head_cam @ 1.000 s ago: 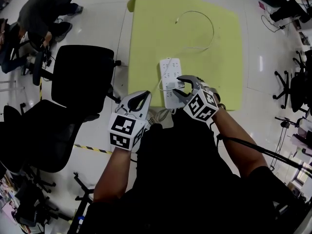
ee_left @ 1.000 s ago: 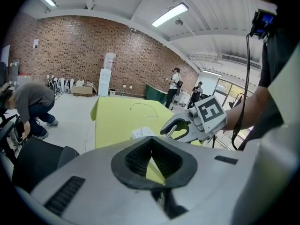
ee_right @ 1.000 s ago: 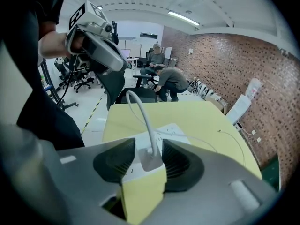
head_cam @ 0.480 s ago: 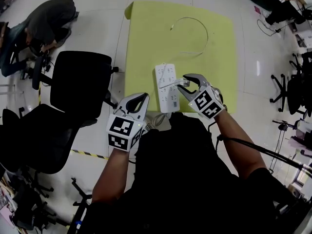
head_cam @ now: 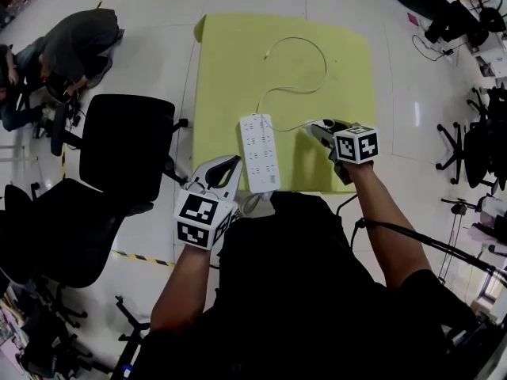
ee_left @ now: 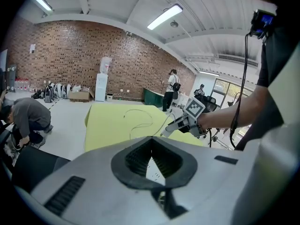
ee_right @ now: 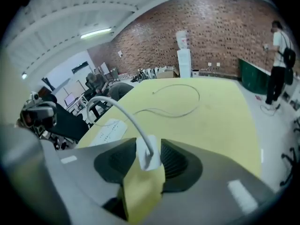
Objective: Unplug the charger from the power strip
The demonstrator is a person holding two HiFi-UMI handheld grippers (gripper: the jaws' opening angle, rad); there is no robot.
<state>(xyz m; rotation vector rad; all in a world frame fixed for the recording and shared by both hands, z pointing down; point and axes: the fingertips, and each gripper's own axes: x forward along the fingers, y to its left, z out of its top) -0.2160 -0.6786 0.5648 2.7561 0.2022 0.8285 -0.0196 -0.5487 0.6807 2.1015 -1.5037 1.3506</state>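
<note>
A white power strip (head_cam: 258, 150) lies lengthwise on the yellow-green table (head_cam: 238, 62), near its front edge. My right gripper (head_cam: 310, 127) hovers to the right of the strip, apart from it, and is shut on the small white charger (ee_right: 148, 154). Its jaws have just been closing on the charger, which sits between the pads. The charger's white cable (head_cam: 295, 43) loops over the far half of the table. My left gripper (head_cam: 234, 159) is at the strip's near left corner with its fingertips together and nothing between them. The strip (ee_right: 108, 130) shows to the left in the right gripper view.
Black office chairs (head_cam: 131, 145) stand close to the table's left side. A person (head_cam: 79, 42) crouches on the floor at the far left. More chairs (head_cam: 475, 141) and cables are at the right. Another person (ee_right: 281, 55) stands beyond the table's far end.
My right gripper has swung right, away from the power strip, rolling as it went, with the charger in it. The charger is out of its socket. The left gripper has barely shifted.
</note>
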